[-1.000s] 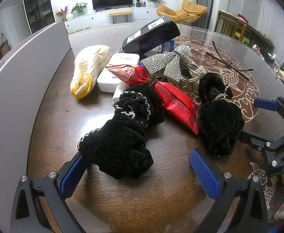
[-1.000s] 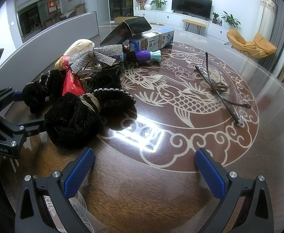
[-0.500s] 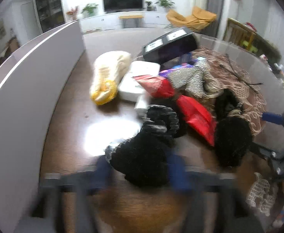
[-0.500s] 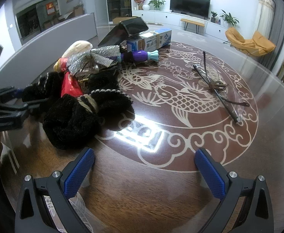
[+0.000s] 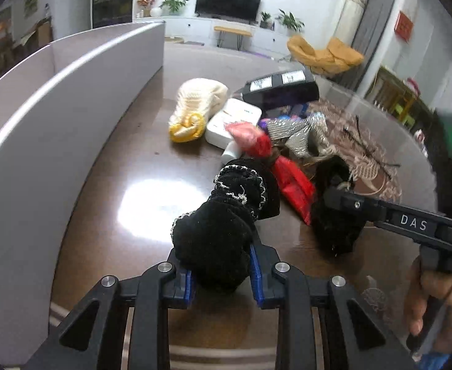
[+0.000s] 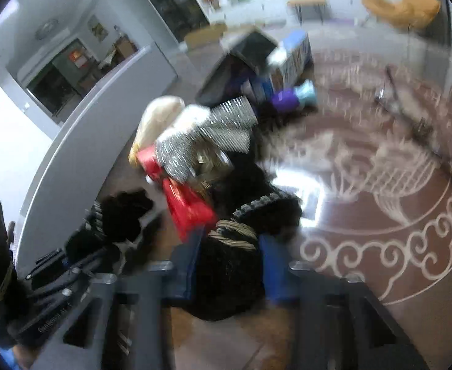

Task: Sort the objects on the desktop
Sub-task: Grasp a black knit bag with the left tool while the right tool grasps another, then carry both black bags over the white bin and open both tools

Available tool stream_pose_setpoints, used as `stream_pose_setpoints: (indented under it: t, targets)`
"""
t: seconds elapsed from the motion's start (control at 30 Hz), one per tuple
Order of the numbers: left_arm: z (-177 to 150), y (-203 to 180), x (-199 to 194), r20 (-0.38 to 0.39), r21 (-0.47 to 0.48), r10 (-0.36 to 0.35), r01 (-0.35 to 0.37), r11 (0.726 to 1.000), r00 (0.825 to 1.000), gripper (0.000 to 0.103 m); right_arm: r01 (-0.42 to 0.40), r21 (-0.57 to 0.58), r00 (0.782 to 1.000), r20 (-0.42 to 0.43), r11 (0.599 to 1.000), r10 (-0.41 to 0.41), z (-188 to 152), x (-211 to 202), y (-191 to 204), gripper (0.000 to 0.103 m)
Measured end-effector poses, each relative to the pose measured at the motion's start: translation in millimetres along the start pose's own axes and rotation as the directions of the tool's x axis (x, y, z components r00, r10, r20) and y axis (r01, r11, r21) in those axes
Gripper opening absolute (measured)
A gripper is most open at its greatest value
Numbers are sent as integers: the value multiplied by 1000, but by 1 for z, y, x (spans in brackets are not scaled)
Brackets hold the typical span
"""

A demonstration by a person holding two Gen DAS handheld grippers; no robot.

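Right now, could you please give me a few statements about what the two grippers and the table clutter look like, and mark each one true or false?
1. The left gripper is shut on a black velvet scrunchie. True.
2. The right gripper hangs open over bare table. False: it has just closed on a black scrunchie with a tan band.
3. A red snack packet lies between the two black scrunchies. True.
4. The silver sequin bow is held by the left gripper. False: it lies in the pile, in neither gripper.
5. The cream knitted item sits near the grey partition. True.
6. The television stands on the table. False: it is at the far wall.
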State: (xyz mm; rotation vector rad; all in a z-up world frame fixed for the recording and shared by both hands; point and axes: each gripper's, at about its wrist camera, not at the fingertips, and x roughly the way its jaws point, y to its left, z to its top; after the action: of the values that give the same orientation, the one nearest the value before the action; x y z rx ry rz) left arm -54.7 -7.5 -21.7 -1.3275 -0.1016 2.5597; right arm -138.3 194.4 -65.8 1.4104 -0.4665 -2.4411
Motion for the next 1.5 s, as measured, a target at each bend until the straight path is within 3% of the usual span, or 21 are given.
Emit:
stream_pose_setpoints:
  t: [0.13, 0.3, 0.4, 0.5, 0.6, 0.67, 0.77, 0.93, 1.0, 1.07, 1.13, 1.2, 1.27, 1.37, 1.5]
  targets:
    - [-12, 0, -27, 47, 1, -19, 18, 1000, 999, 28, 47, -45, 999, 1, 998, -47, -11, -20, -9, 34]
    - [-10, 17, -76, 111, -55, -61, 68, 996, 992, 28, 48, -79, 998, 37, 996, -45, -12, -66, -3, 34]
    - [7, 46, -106, 159, -94, -33, 48, 994, 987, 28, 1, -155, 997, 75, 988, 11, 6, -82, 37, 34]
    - [27, 96, -138, 206, -145, 67, -37, 989, 976, 28, -75, -242, 990, 98, 967, 102, 28, -86, 93, 35]
    - [36, 140, -152, 196, -198, 145, -106, 974, 970, 28, -150, -326, 977, 93, 933, 190, 41, -72, 162, 35]
    - [40, 170, -151, 162, -232, 192, -152, 961, 968, 28, -206, -388, 965, 72, 898, 253, 44, -58, 212, 35]
    - [44, 203, -136, 92, -254, 247, -217, 943, 965, 28, -244, -455, 959, 15, 856, 282, 43, -23, 276, 36]
    - [45, 230, -105, -8, -247, 285, -278, 928, 958, 29, -224, -525, 973, -73, 821, 219, 29, 46, 333, 40]
    - [45, 234, -95, -44, -243, 305, -307, 920, 951, 39, -210, -518, 978, -105, 829, 182, 25, 71, 336, 53]
    - [41, 241, -90, -54, -237, 320, -324, 916, 946, 74, -211, -491, 977, -121, 845, 174, 24, 82, 332, 68]
    - [40, 238, -93, -20, -235, 373, -367, 900, 928, 86, -204, -463, 979, -93, 863, 181, 25, 80, 323, 77]
    - [37, 233, -100, 21, -240, 406, -389, 889, 914, 87, -217, -433, 975, -48, 875, 218, 28, 65, 307, 86]
    - [36, 228, -104, 41, -251, 409, -387, 887, 911, 87, -206, -426, 974, -1, 881, 227, 30, 51, 287, 88]
    - [32, 212, -118, 99, -250, 378, -345, 905, 920, 87, -156, -435, 974, 84, 887, 212, 28, 24, 253, 93]
    - [30, 157, -132, 168, -148, 252, -229, 962, 953, 87, -18, -443, 974, 193, 896, 115, 17, -5, 188, 97]
